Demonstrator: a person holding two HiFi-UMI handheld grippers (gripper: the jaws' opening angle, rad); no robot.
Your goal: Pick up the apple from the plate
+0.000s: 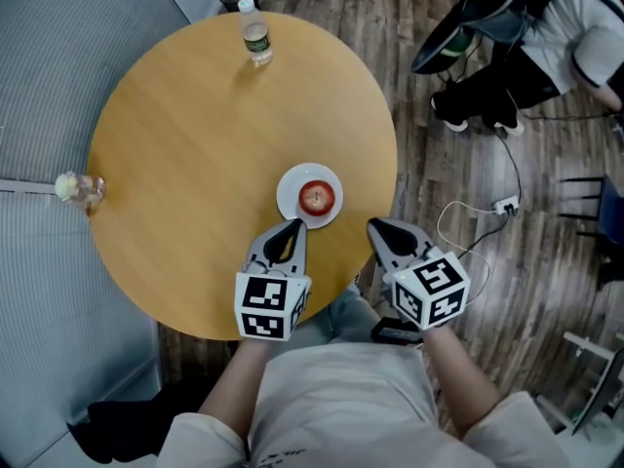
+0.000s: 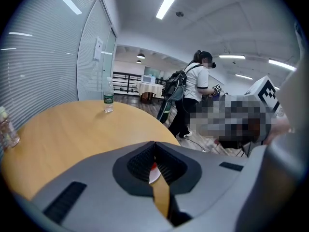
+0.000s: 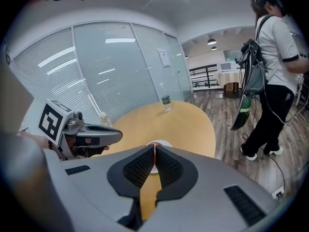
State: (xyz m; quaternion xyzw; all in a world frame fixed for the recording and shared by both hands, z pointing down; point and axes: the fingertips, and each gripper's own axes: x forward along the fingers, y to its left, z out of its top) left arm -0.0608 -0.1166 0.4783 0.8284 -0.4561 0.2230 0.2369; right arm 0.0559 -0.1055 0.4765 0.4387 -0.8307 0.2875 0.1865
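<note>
A red apple sits on a small white plate near the front right of the round wooden table. My left gripper hangs shut and empty just in front of the plate, its tips close to the plate's near rim. My right gripper is shut and empty too, off the table's right edge, level with the plate. In the left gripper view, slivers of the plate and apple show between the closed pads. The right gripper view shows the plate just beyond the jaw tips.
A clear water bottle stands at the table's far edge, and a small glass item at its left edge. A person with a backpack stands on the wooden floor to the right, where cables and a power strip lie.
</note>
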